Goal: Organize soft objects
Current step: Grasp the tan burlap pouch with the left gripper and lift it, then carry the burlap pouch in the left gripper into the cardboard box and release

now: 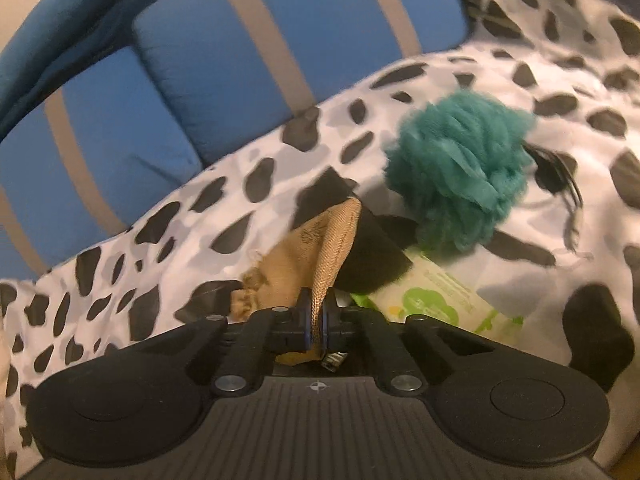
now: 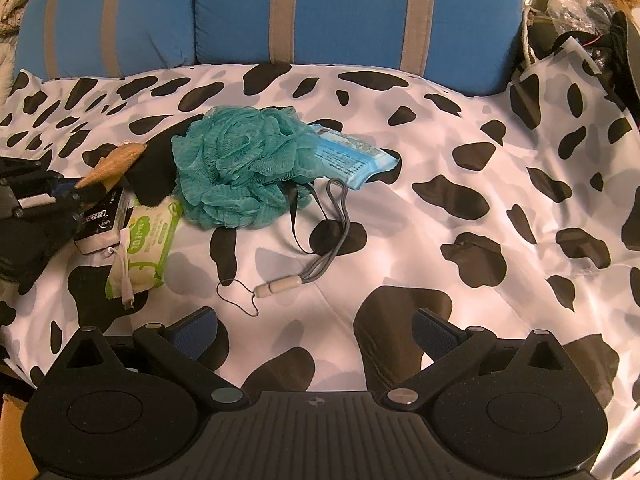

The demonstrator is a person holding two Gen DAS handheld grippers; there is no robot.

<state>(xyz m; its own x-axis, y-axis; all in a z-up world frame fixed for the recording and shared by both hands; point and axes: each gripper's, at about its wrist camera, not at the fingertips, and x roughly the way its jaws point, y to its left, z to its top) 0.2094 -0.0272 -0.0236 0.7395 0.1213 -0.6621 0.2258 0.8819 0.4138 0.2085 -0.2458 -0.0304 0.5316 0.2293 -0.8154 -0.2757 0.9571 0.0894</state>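
Pinching the edge of a tan cloth pouch (image 1: 320, 248) between closed jaws, left gripper (image 1: 319, 320) low over a cow-print sheet (image 2: 440, 160). Pouch raised against a black soft item (image 1: 372, 256), just beside a green wipes pack (image 2: 150, 240). Teal mesh bath pouf (image 2: 240, 168) near the middle, overlapping a blue tissue pack (image 2: 352, 158). Grey lanyard with a beige fob (image 2: 280, 285) in front. Right gripper (image 2: 316, 334) hovering with jaws spread, holding nothing. Blue striped cushions (image 2: 340, 12) behind.
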